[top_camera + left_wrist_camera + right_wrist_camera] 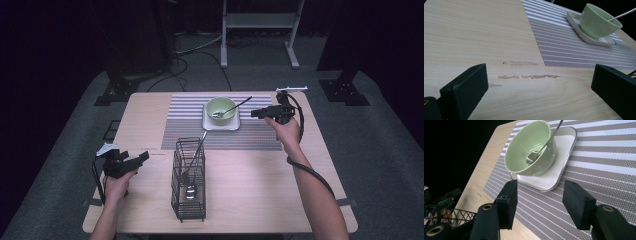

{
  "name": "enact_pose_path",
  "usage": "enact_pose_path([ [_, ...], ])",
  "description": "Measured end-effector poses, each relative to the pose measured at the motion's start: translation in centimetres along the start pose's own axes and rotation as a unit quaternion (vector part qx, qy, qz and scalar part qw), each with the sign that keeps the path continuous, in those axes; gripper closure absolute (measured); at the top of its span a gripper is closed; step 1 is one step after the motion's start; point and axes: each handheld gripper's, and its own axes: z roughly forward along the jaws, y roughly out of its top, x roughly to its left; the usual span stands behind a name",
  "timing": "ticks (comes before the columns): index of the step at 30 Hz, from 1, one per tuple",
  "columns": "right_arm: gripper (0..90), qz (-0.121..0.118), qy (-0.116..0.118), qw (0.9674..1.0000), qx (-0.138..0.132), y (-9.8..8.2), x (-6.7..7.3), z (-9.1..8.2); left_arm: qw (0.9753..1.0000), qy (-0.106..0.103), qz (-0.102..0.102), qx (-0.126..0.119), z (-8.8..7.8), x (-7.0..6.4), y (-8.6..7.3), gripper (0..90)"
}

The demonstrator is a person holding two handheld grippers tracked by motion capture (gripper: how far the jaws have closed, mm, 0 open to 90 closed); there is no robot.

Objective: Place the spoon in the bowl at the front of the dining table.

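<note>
Black left tongs (pixel 131 162) are hovering at the lower left of the high view, jaws spread with nothing between them, over the pale wooden table (pixel 250 200), while just right of them a wire basket (pixel 189 181) is standing with a spoon (pixel 192 172) leaning inside. Farther right, toward the upper middle, a green bowl (pixel 222 110) is sitting on a white tray (pixel 220 125) on the striped mat (pixel 185 117), another spoon (pixel 231 108) resting in it, and the right tongs (pixel 260 113) are hanging just beside that spoon's handle end, jaws spread and empty.
</note>
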Motion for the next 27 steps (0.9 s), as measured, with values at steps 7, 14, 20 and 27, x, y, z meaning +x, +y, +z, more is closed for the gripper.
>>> enact_pose_path([
  [7,43.3,-0.013,-0.001,0.9998,0.013,-0.4,0.5,-0.1,1.0,0.0,0.0,-0.001,0.0,0.0,0.0,0.0],
  [14,42.5,-0.027,0.001,0.9994,0.024,-0.9,0.9,-0.2,1.0,0.001,0.0,0.0,0.0,0.0,0.0,0.0],
  [20,41.8,-0.029,0.009,0.9991,0.029,-1.6,1.0,-0.3,1.0,0.0,0.0,0.0,0.0,0.0,0.0,0.0],
  [27,40.9,-0.032,0.015,0.9987,0.037,-2.5,0.9,-0.5,1.0,0.001,-0.001,0.0,0.0,0.0,0.0,0.0],
])
